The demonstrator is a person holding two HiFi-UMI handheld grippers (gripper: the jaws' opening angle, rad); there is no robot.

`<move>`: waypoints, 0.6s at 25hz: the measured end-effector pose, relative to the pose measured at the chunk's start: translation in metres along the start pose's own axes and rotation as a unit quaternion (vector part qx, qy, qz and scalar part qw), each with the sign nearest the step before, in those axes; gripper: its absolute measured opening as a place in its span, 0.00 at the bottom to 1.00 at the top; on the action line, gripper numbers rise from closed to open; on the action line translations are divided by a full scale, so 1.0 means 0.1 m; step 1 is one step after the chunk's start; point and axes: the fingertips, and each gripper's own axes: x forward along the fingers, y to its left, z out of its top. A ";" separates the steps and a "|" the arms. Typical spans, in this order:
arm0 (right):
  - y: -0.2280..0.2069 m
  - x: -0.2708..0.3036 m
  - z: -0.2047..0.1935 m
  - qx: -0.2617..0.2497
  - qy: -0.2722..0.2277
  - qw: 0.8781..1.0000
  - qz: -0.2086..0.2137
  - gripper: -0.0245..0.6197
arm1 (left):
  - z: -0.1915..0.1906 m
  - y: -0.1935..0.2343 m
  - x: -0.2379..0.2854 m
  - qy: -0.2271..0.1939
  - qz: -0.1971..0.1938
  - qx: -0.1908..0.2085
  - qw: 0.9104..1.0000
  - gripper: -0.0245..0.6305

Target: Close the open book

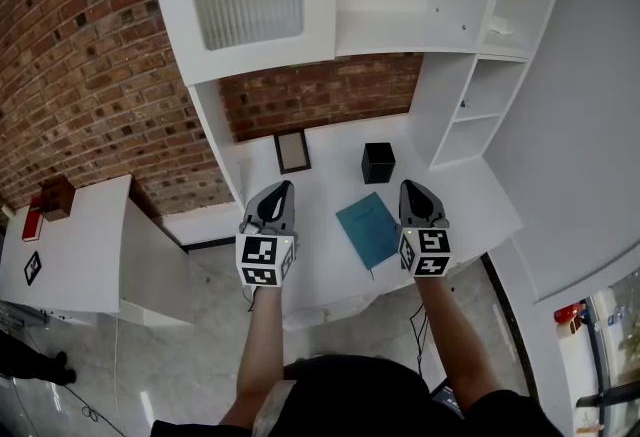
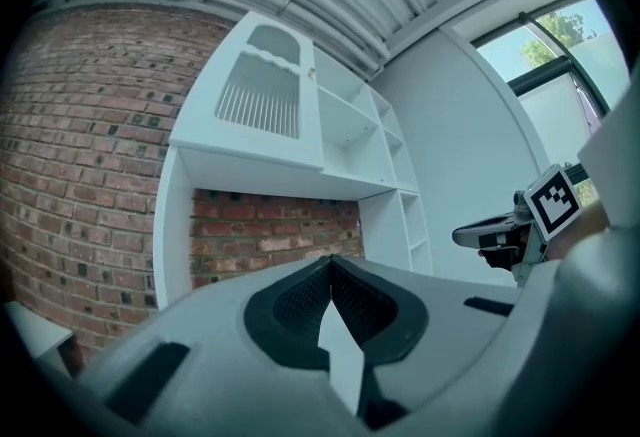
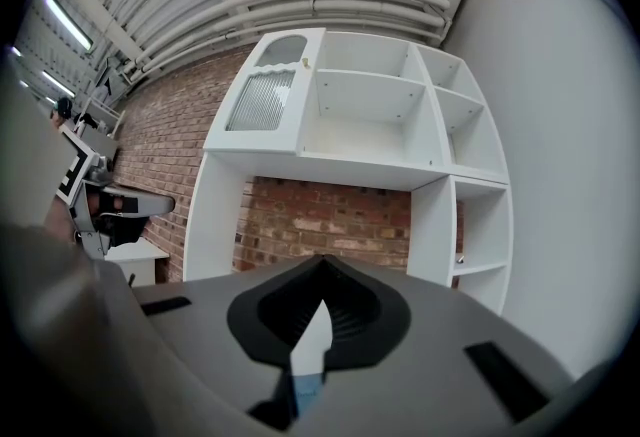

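On the left, the left gripper [image 1: 286, 187] hovered level above the white bench [image 1: 322, 225], its fingers pressed together on nothing. Farther back, a small dark-framed picture [image 1: 292, 152] stood against the brick wall. Right of it, the thin teal book [image 1: 368, 230] lay flat on the bench between the two grippers. It was nearer the right one, just left of its fingers, with its long axis running near to far and the far end swung a little left. Only one plain teal face showed, so it looked already shut. A black cube-shaped box [image 1: 378, 163] stood beyond it. The right gripper [image 1: 409, 187] also had its fingers pressed together, empty, and looked better placed to reach the book.
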 end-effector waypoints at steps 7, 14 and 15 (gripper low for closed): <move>0.00 0.00 -0.04 0.002 0.006 1.000 -0.001 0.03 | -0.04 0.01 0.00 0.004 0.001 -0.002 1.000 0.05; -0.02 -0.01 -0.04 0.003 0.007 1.000 -0.005 0.03 | -0.05 0.01 -0.01 0.005 0.002 -0.002 1.000 0.05; -0.02 -0.01 -0.04 0.004 0.007 1.000 -0.005 0.03 | -0.05 0.00 -0.01 0.005 0.002 -0.002 1.000 0.05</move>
